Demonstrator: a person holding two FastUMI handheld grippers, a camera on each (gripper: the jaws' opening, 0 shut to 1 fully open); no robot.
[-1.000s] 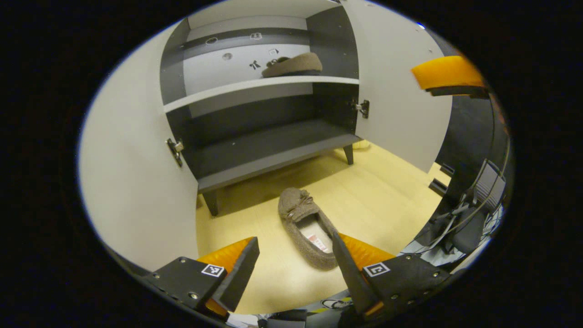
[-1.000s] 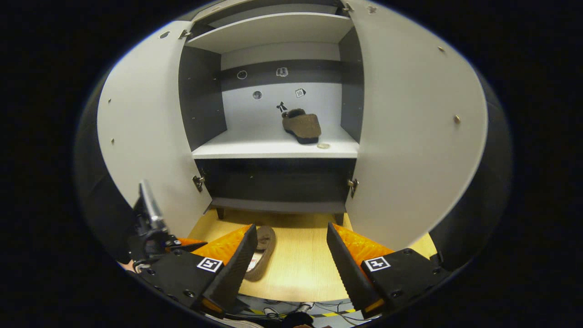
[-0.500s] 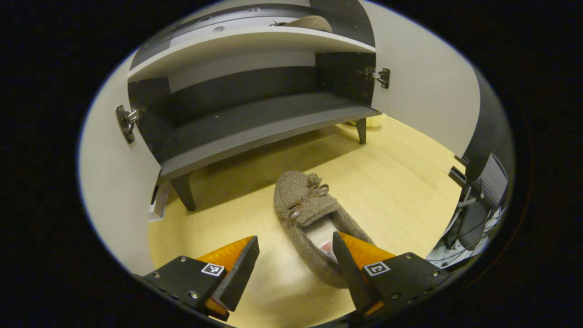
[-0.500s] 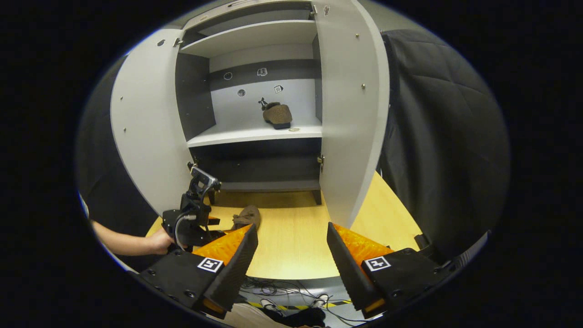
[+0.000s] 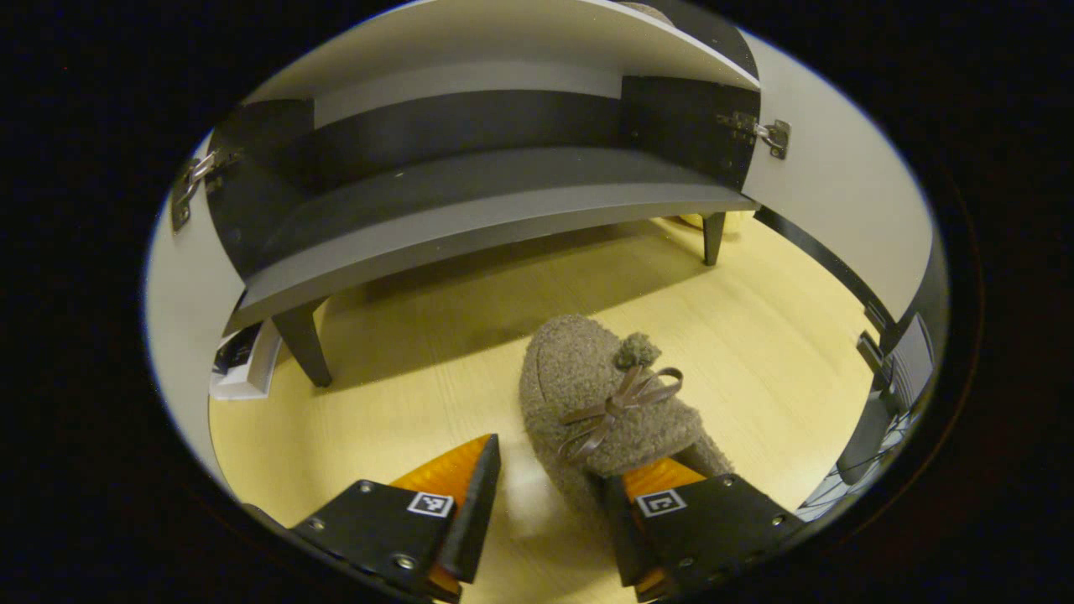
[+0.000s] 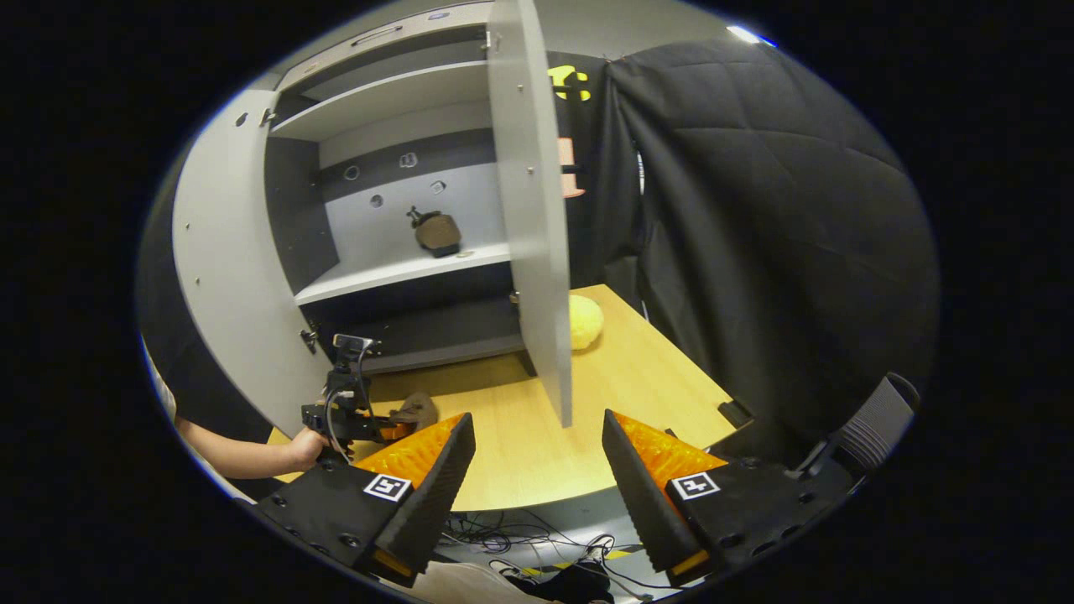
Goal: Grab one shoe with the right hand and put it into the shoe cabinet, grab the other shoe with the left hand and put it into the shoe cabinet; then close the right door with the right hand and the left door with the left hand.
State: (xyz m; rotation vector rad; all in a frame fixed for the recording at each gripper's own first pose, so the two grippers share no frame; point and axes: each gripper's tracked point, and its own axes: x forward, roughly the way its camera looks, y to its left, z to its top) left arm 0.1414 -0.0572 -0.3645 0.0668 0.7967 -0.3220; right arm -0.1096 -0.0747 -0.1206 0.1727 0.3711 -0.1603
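Note:
A brown fuzzy shoe (image 5: 604, 403) with a bow lies on the wooden floor in front of the open shoe cabinet (image 5: 470, 218). My left gripper (image 5: 554, 495) is low over the shoe's rear, open. Its right finger (image 5: 642, 491) sits at the shoe's opening, and its left finger stands clear of the shoe's side. In the right gripper view a hand (image 6: 294, 445) holds the left gripper (image 6: 348, 411) at that shoe (image 6: 415, 411). The other shoe (image 6: 438, 232) rests on the cabinet's middle shelf. My right gripper (image 6: 537, 453) hangs open and holds nothing, back from the cabinet.
Both cabinet doors stand open: the left door (image 6: 226, 268) and the right door (image 6: 533, 210), which I see edge-on. A yellow soft thing (image 6: 585, 320) lies on the floor behind the right door. Cabinet legs (image 5: 302, 344) stand near the shoe. Cables (image 6: 537, 537) lie below.
My left gripper has dropped down and forward onto the floor shoe, its fingers a little closer together. The right gripper has drawn back and swung right, away from the cabinet.

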